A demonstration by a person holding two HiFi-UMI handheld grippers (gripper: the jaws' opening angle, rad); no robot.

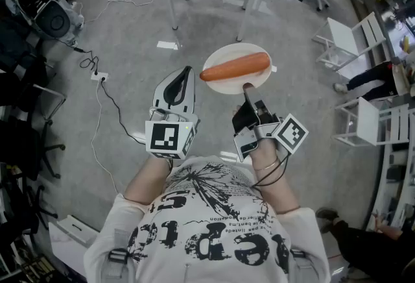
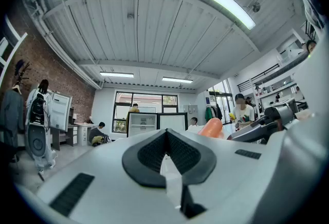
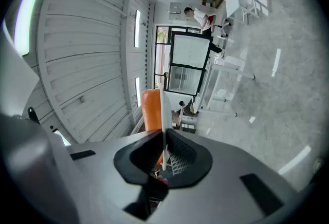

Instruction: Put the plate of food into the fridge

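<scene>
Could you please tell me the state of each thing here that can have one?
plate: held level in the air, clamped at its rim.
carrot: lying lengthwise across the plate.
right gripper: shut on the plate's rim.
left gripper: shut, nothing between its jaws, apart from the plate.

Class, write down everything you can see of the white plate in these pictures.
The plate is round, white, shallow and smooth, perhaps plastic or ceramic. It is held level in the air above the floor, clamped at its near rim by the right gripper, whose view shows it edge-on between the jaws. A long orange carrot lies across it; nothing else touches it.
</scene>
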